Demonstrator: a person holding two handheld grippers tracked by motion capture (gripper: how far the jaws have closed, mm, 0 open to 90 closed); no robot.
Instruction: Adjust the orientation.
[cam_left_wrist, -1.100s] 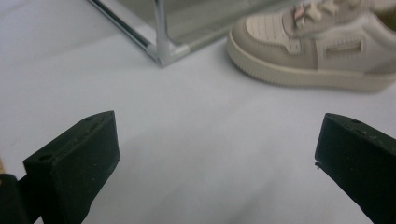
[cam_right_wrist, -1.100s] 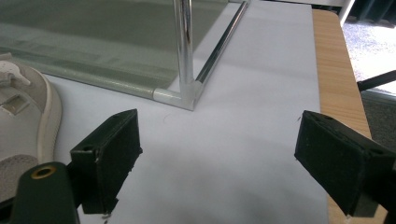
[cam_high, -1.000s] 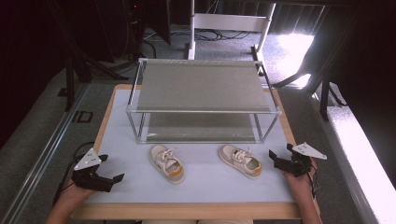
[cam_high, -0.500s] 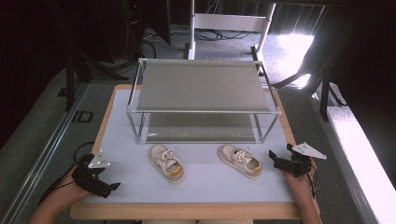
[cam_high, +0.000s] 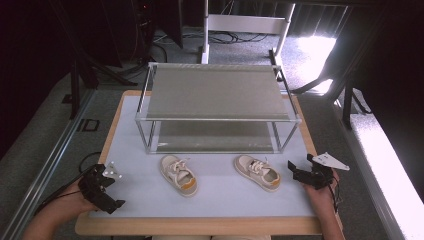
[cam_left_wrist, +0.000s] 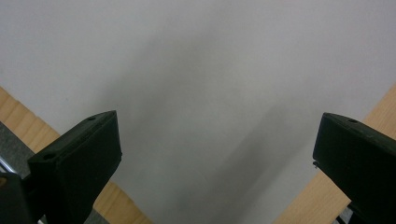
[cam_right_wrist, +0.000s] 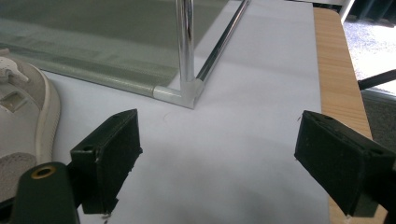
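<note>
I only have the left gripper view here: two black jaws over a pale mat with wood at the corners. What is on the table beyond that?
Observer: Two small shoes lie on the mat; the left shoe is nearest that gripper, the right shoe farther along.
Operator: Is anything behind them?
Observer: A two-tier metal rack stands just beyond both shoes, both shelves bare.
Operator: Where is the other gripper?
Observer: The right gripper sits beside the right shoe, jaws apart, holding nothing.
Operator: And my gripper, is it near a shoe?
Observer: The left gripper is open near the mat's front left corner, apart from the left shoe.
</note>
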